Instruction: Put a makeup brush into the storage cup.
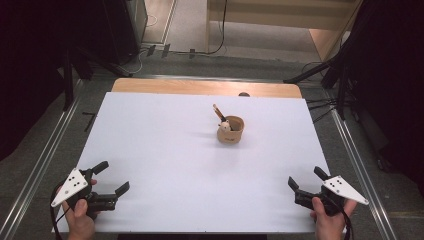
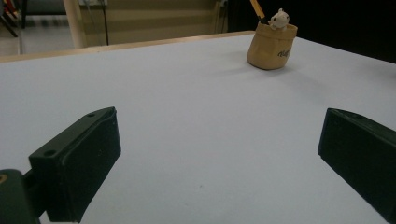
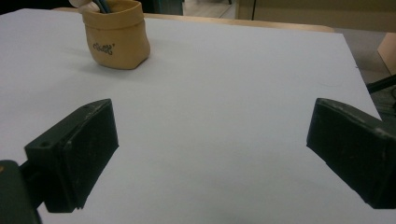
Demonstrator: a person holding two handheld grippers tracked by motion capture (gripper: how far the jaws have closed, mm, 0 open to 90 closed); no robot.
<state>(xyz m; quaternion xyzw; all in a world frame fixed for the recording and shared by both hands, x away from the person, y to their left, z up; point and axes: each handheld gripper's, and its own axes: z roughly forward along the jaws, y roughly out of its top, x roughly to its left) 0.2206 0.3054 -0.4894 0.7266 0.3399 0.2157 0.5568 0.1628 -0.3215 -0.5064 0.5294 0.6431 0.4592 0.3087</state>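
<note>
Left gripper (image 1: pixel 113 177) sits at the near left corner of the table (image 1: pixel 165 165), right gripper (image 1: pixel 306 178) at the near right corner, both with jaws spread wide and nothing in them. The little tan pot (image 1: pixel 230 130) is well apart from both, out past the middle toward the far edge, a bit right of center. White tabletop, wood strip along the far edge, dark curtains around. Pot's soft-looking, with a pencil (image 1: pixel 218 112) and a tiny white figure (image 2: pixel 280 19) poking out.
</note>
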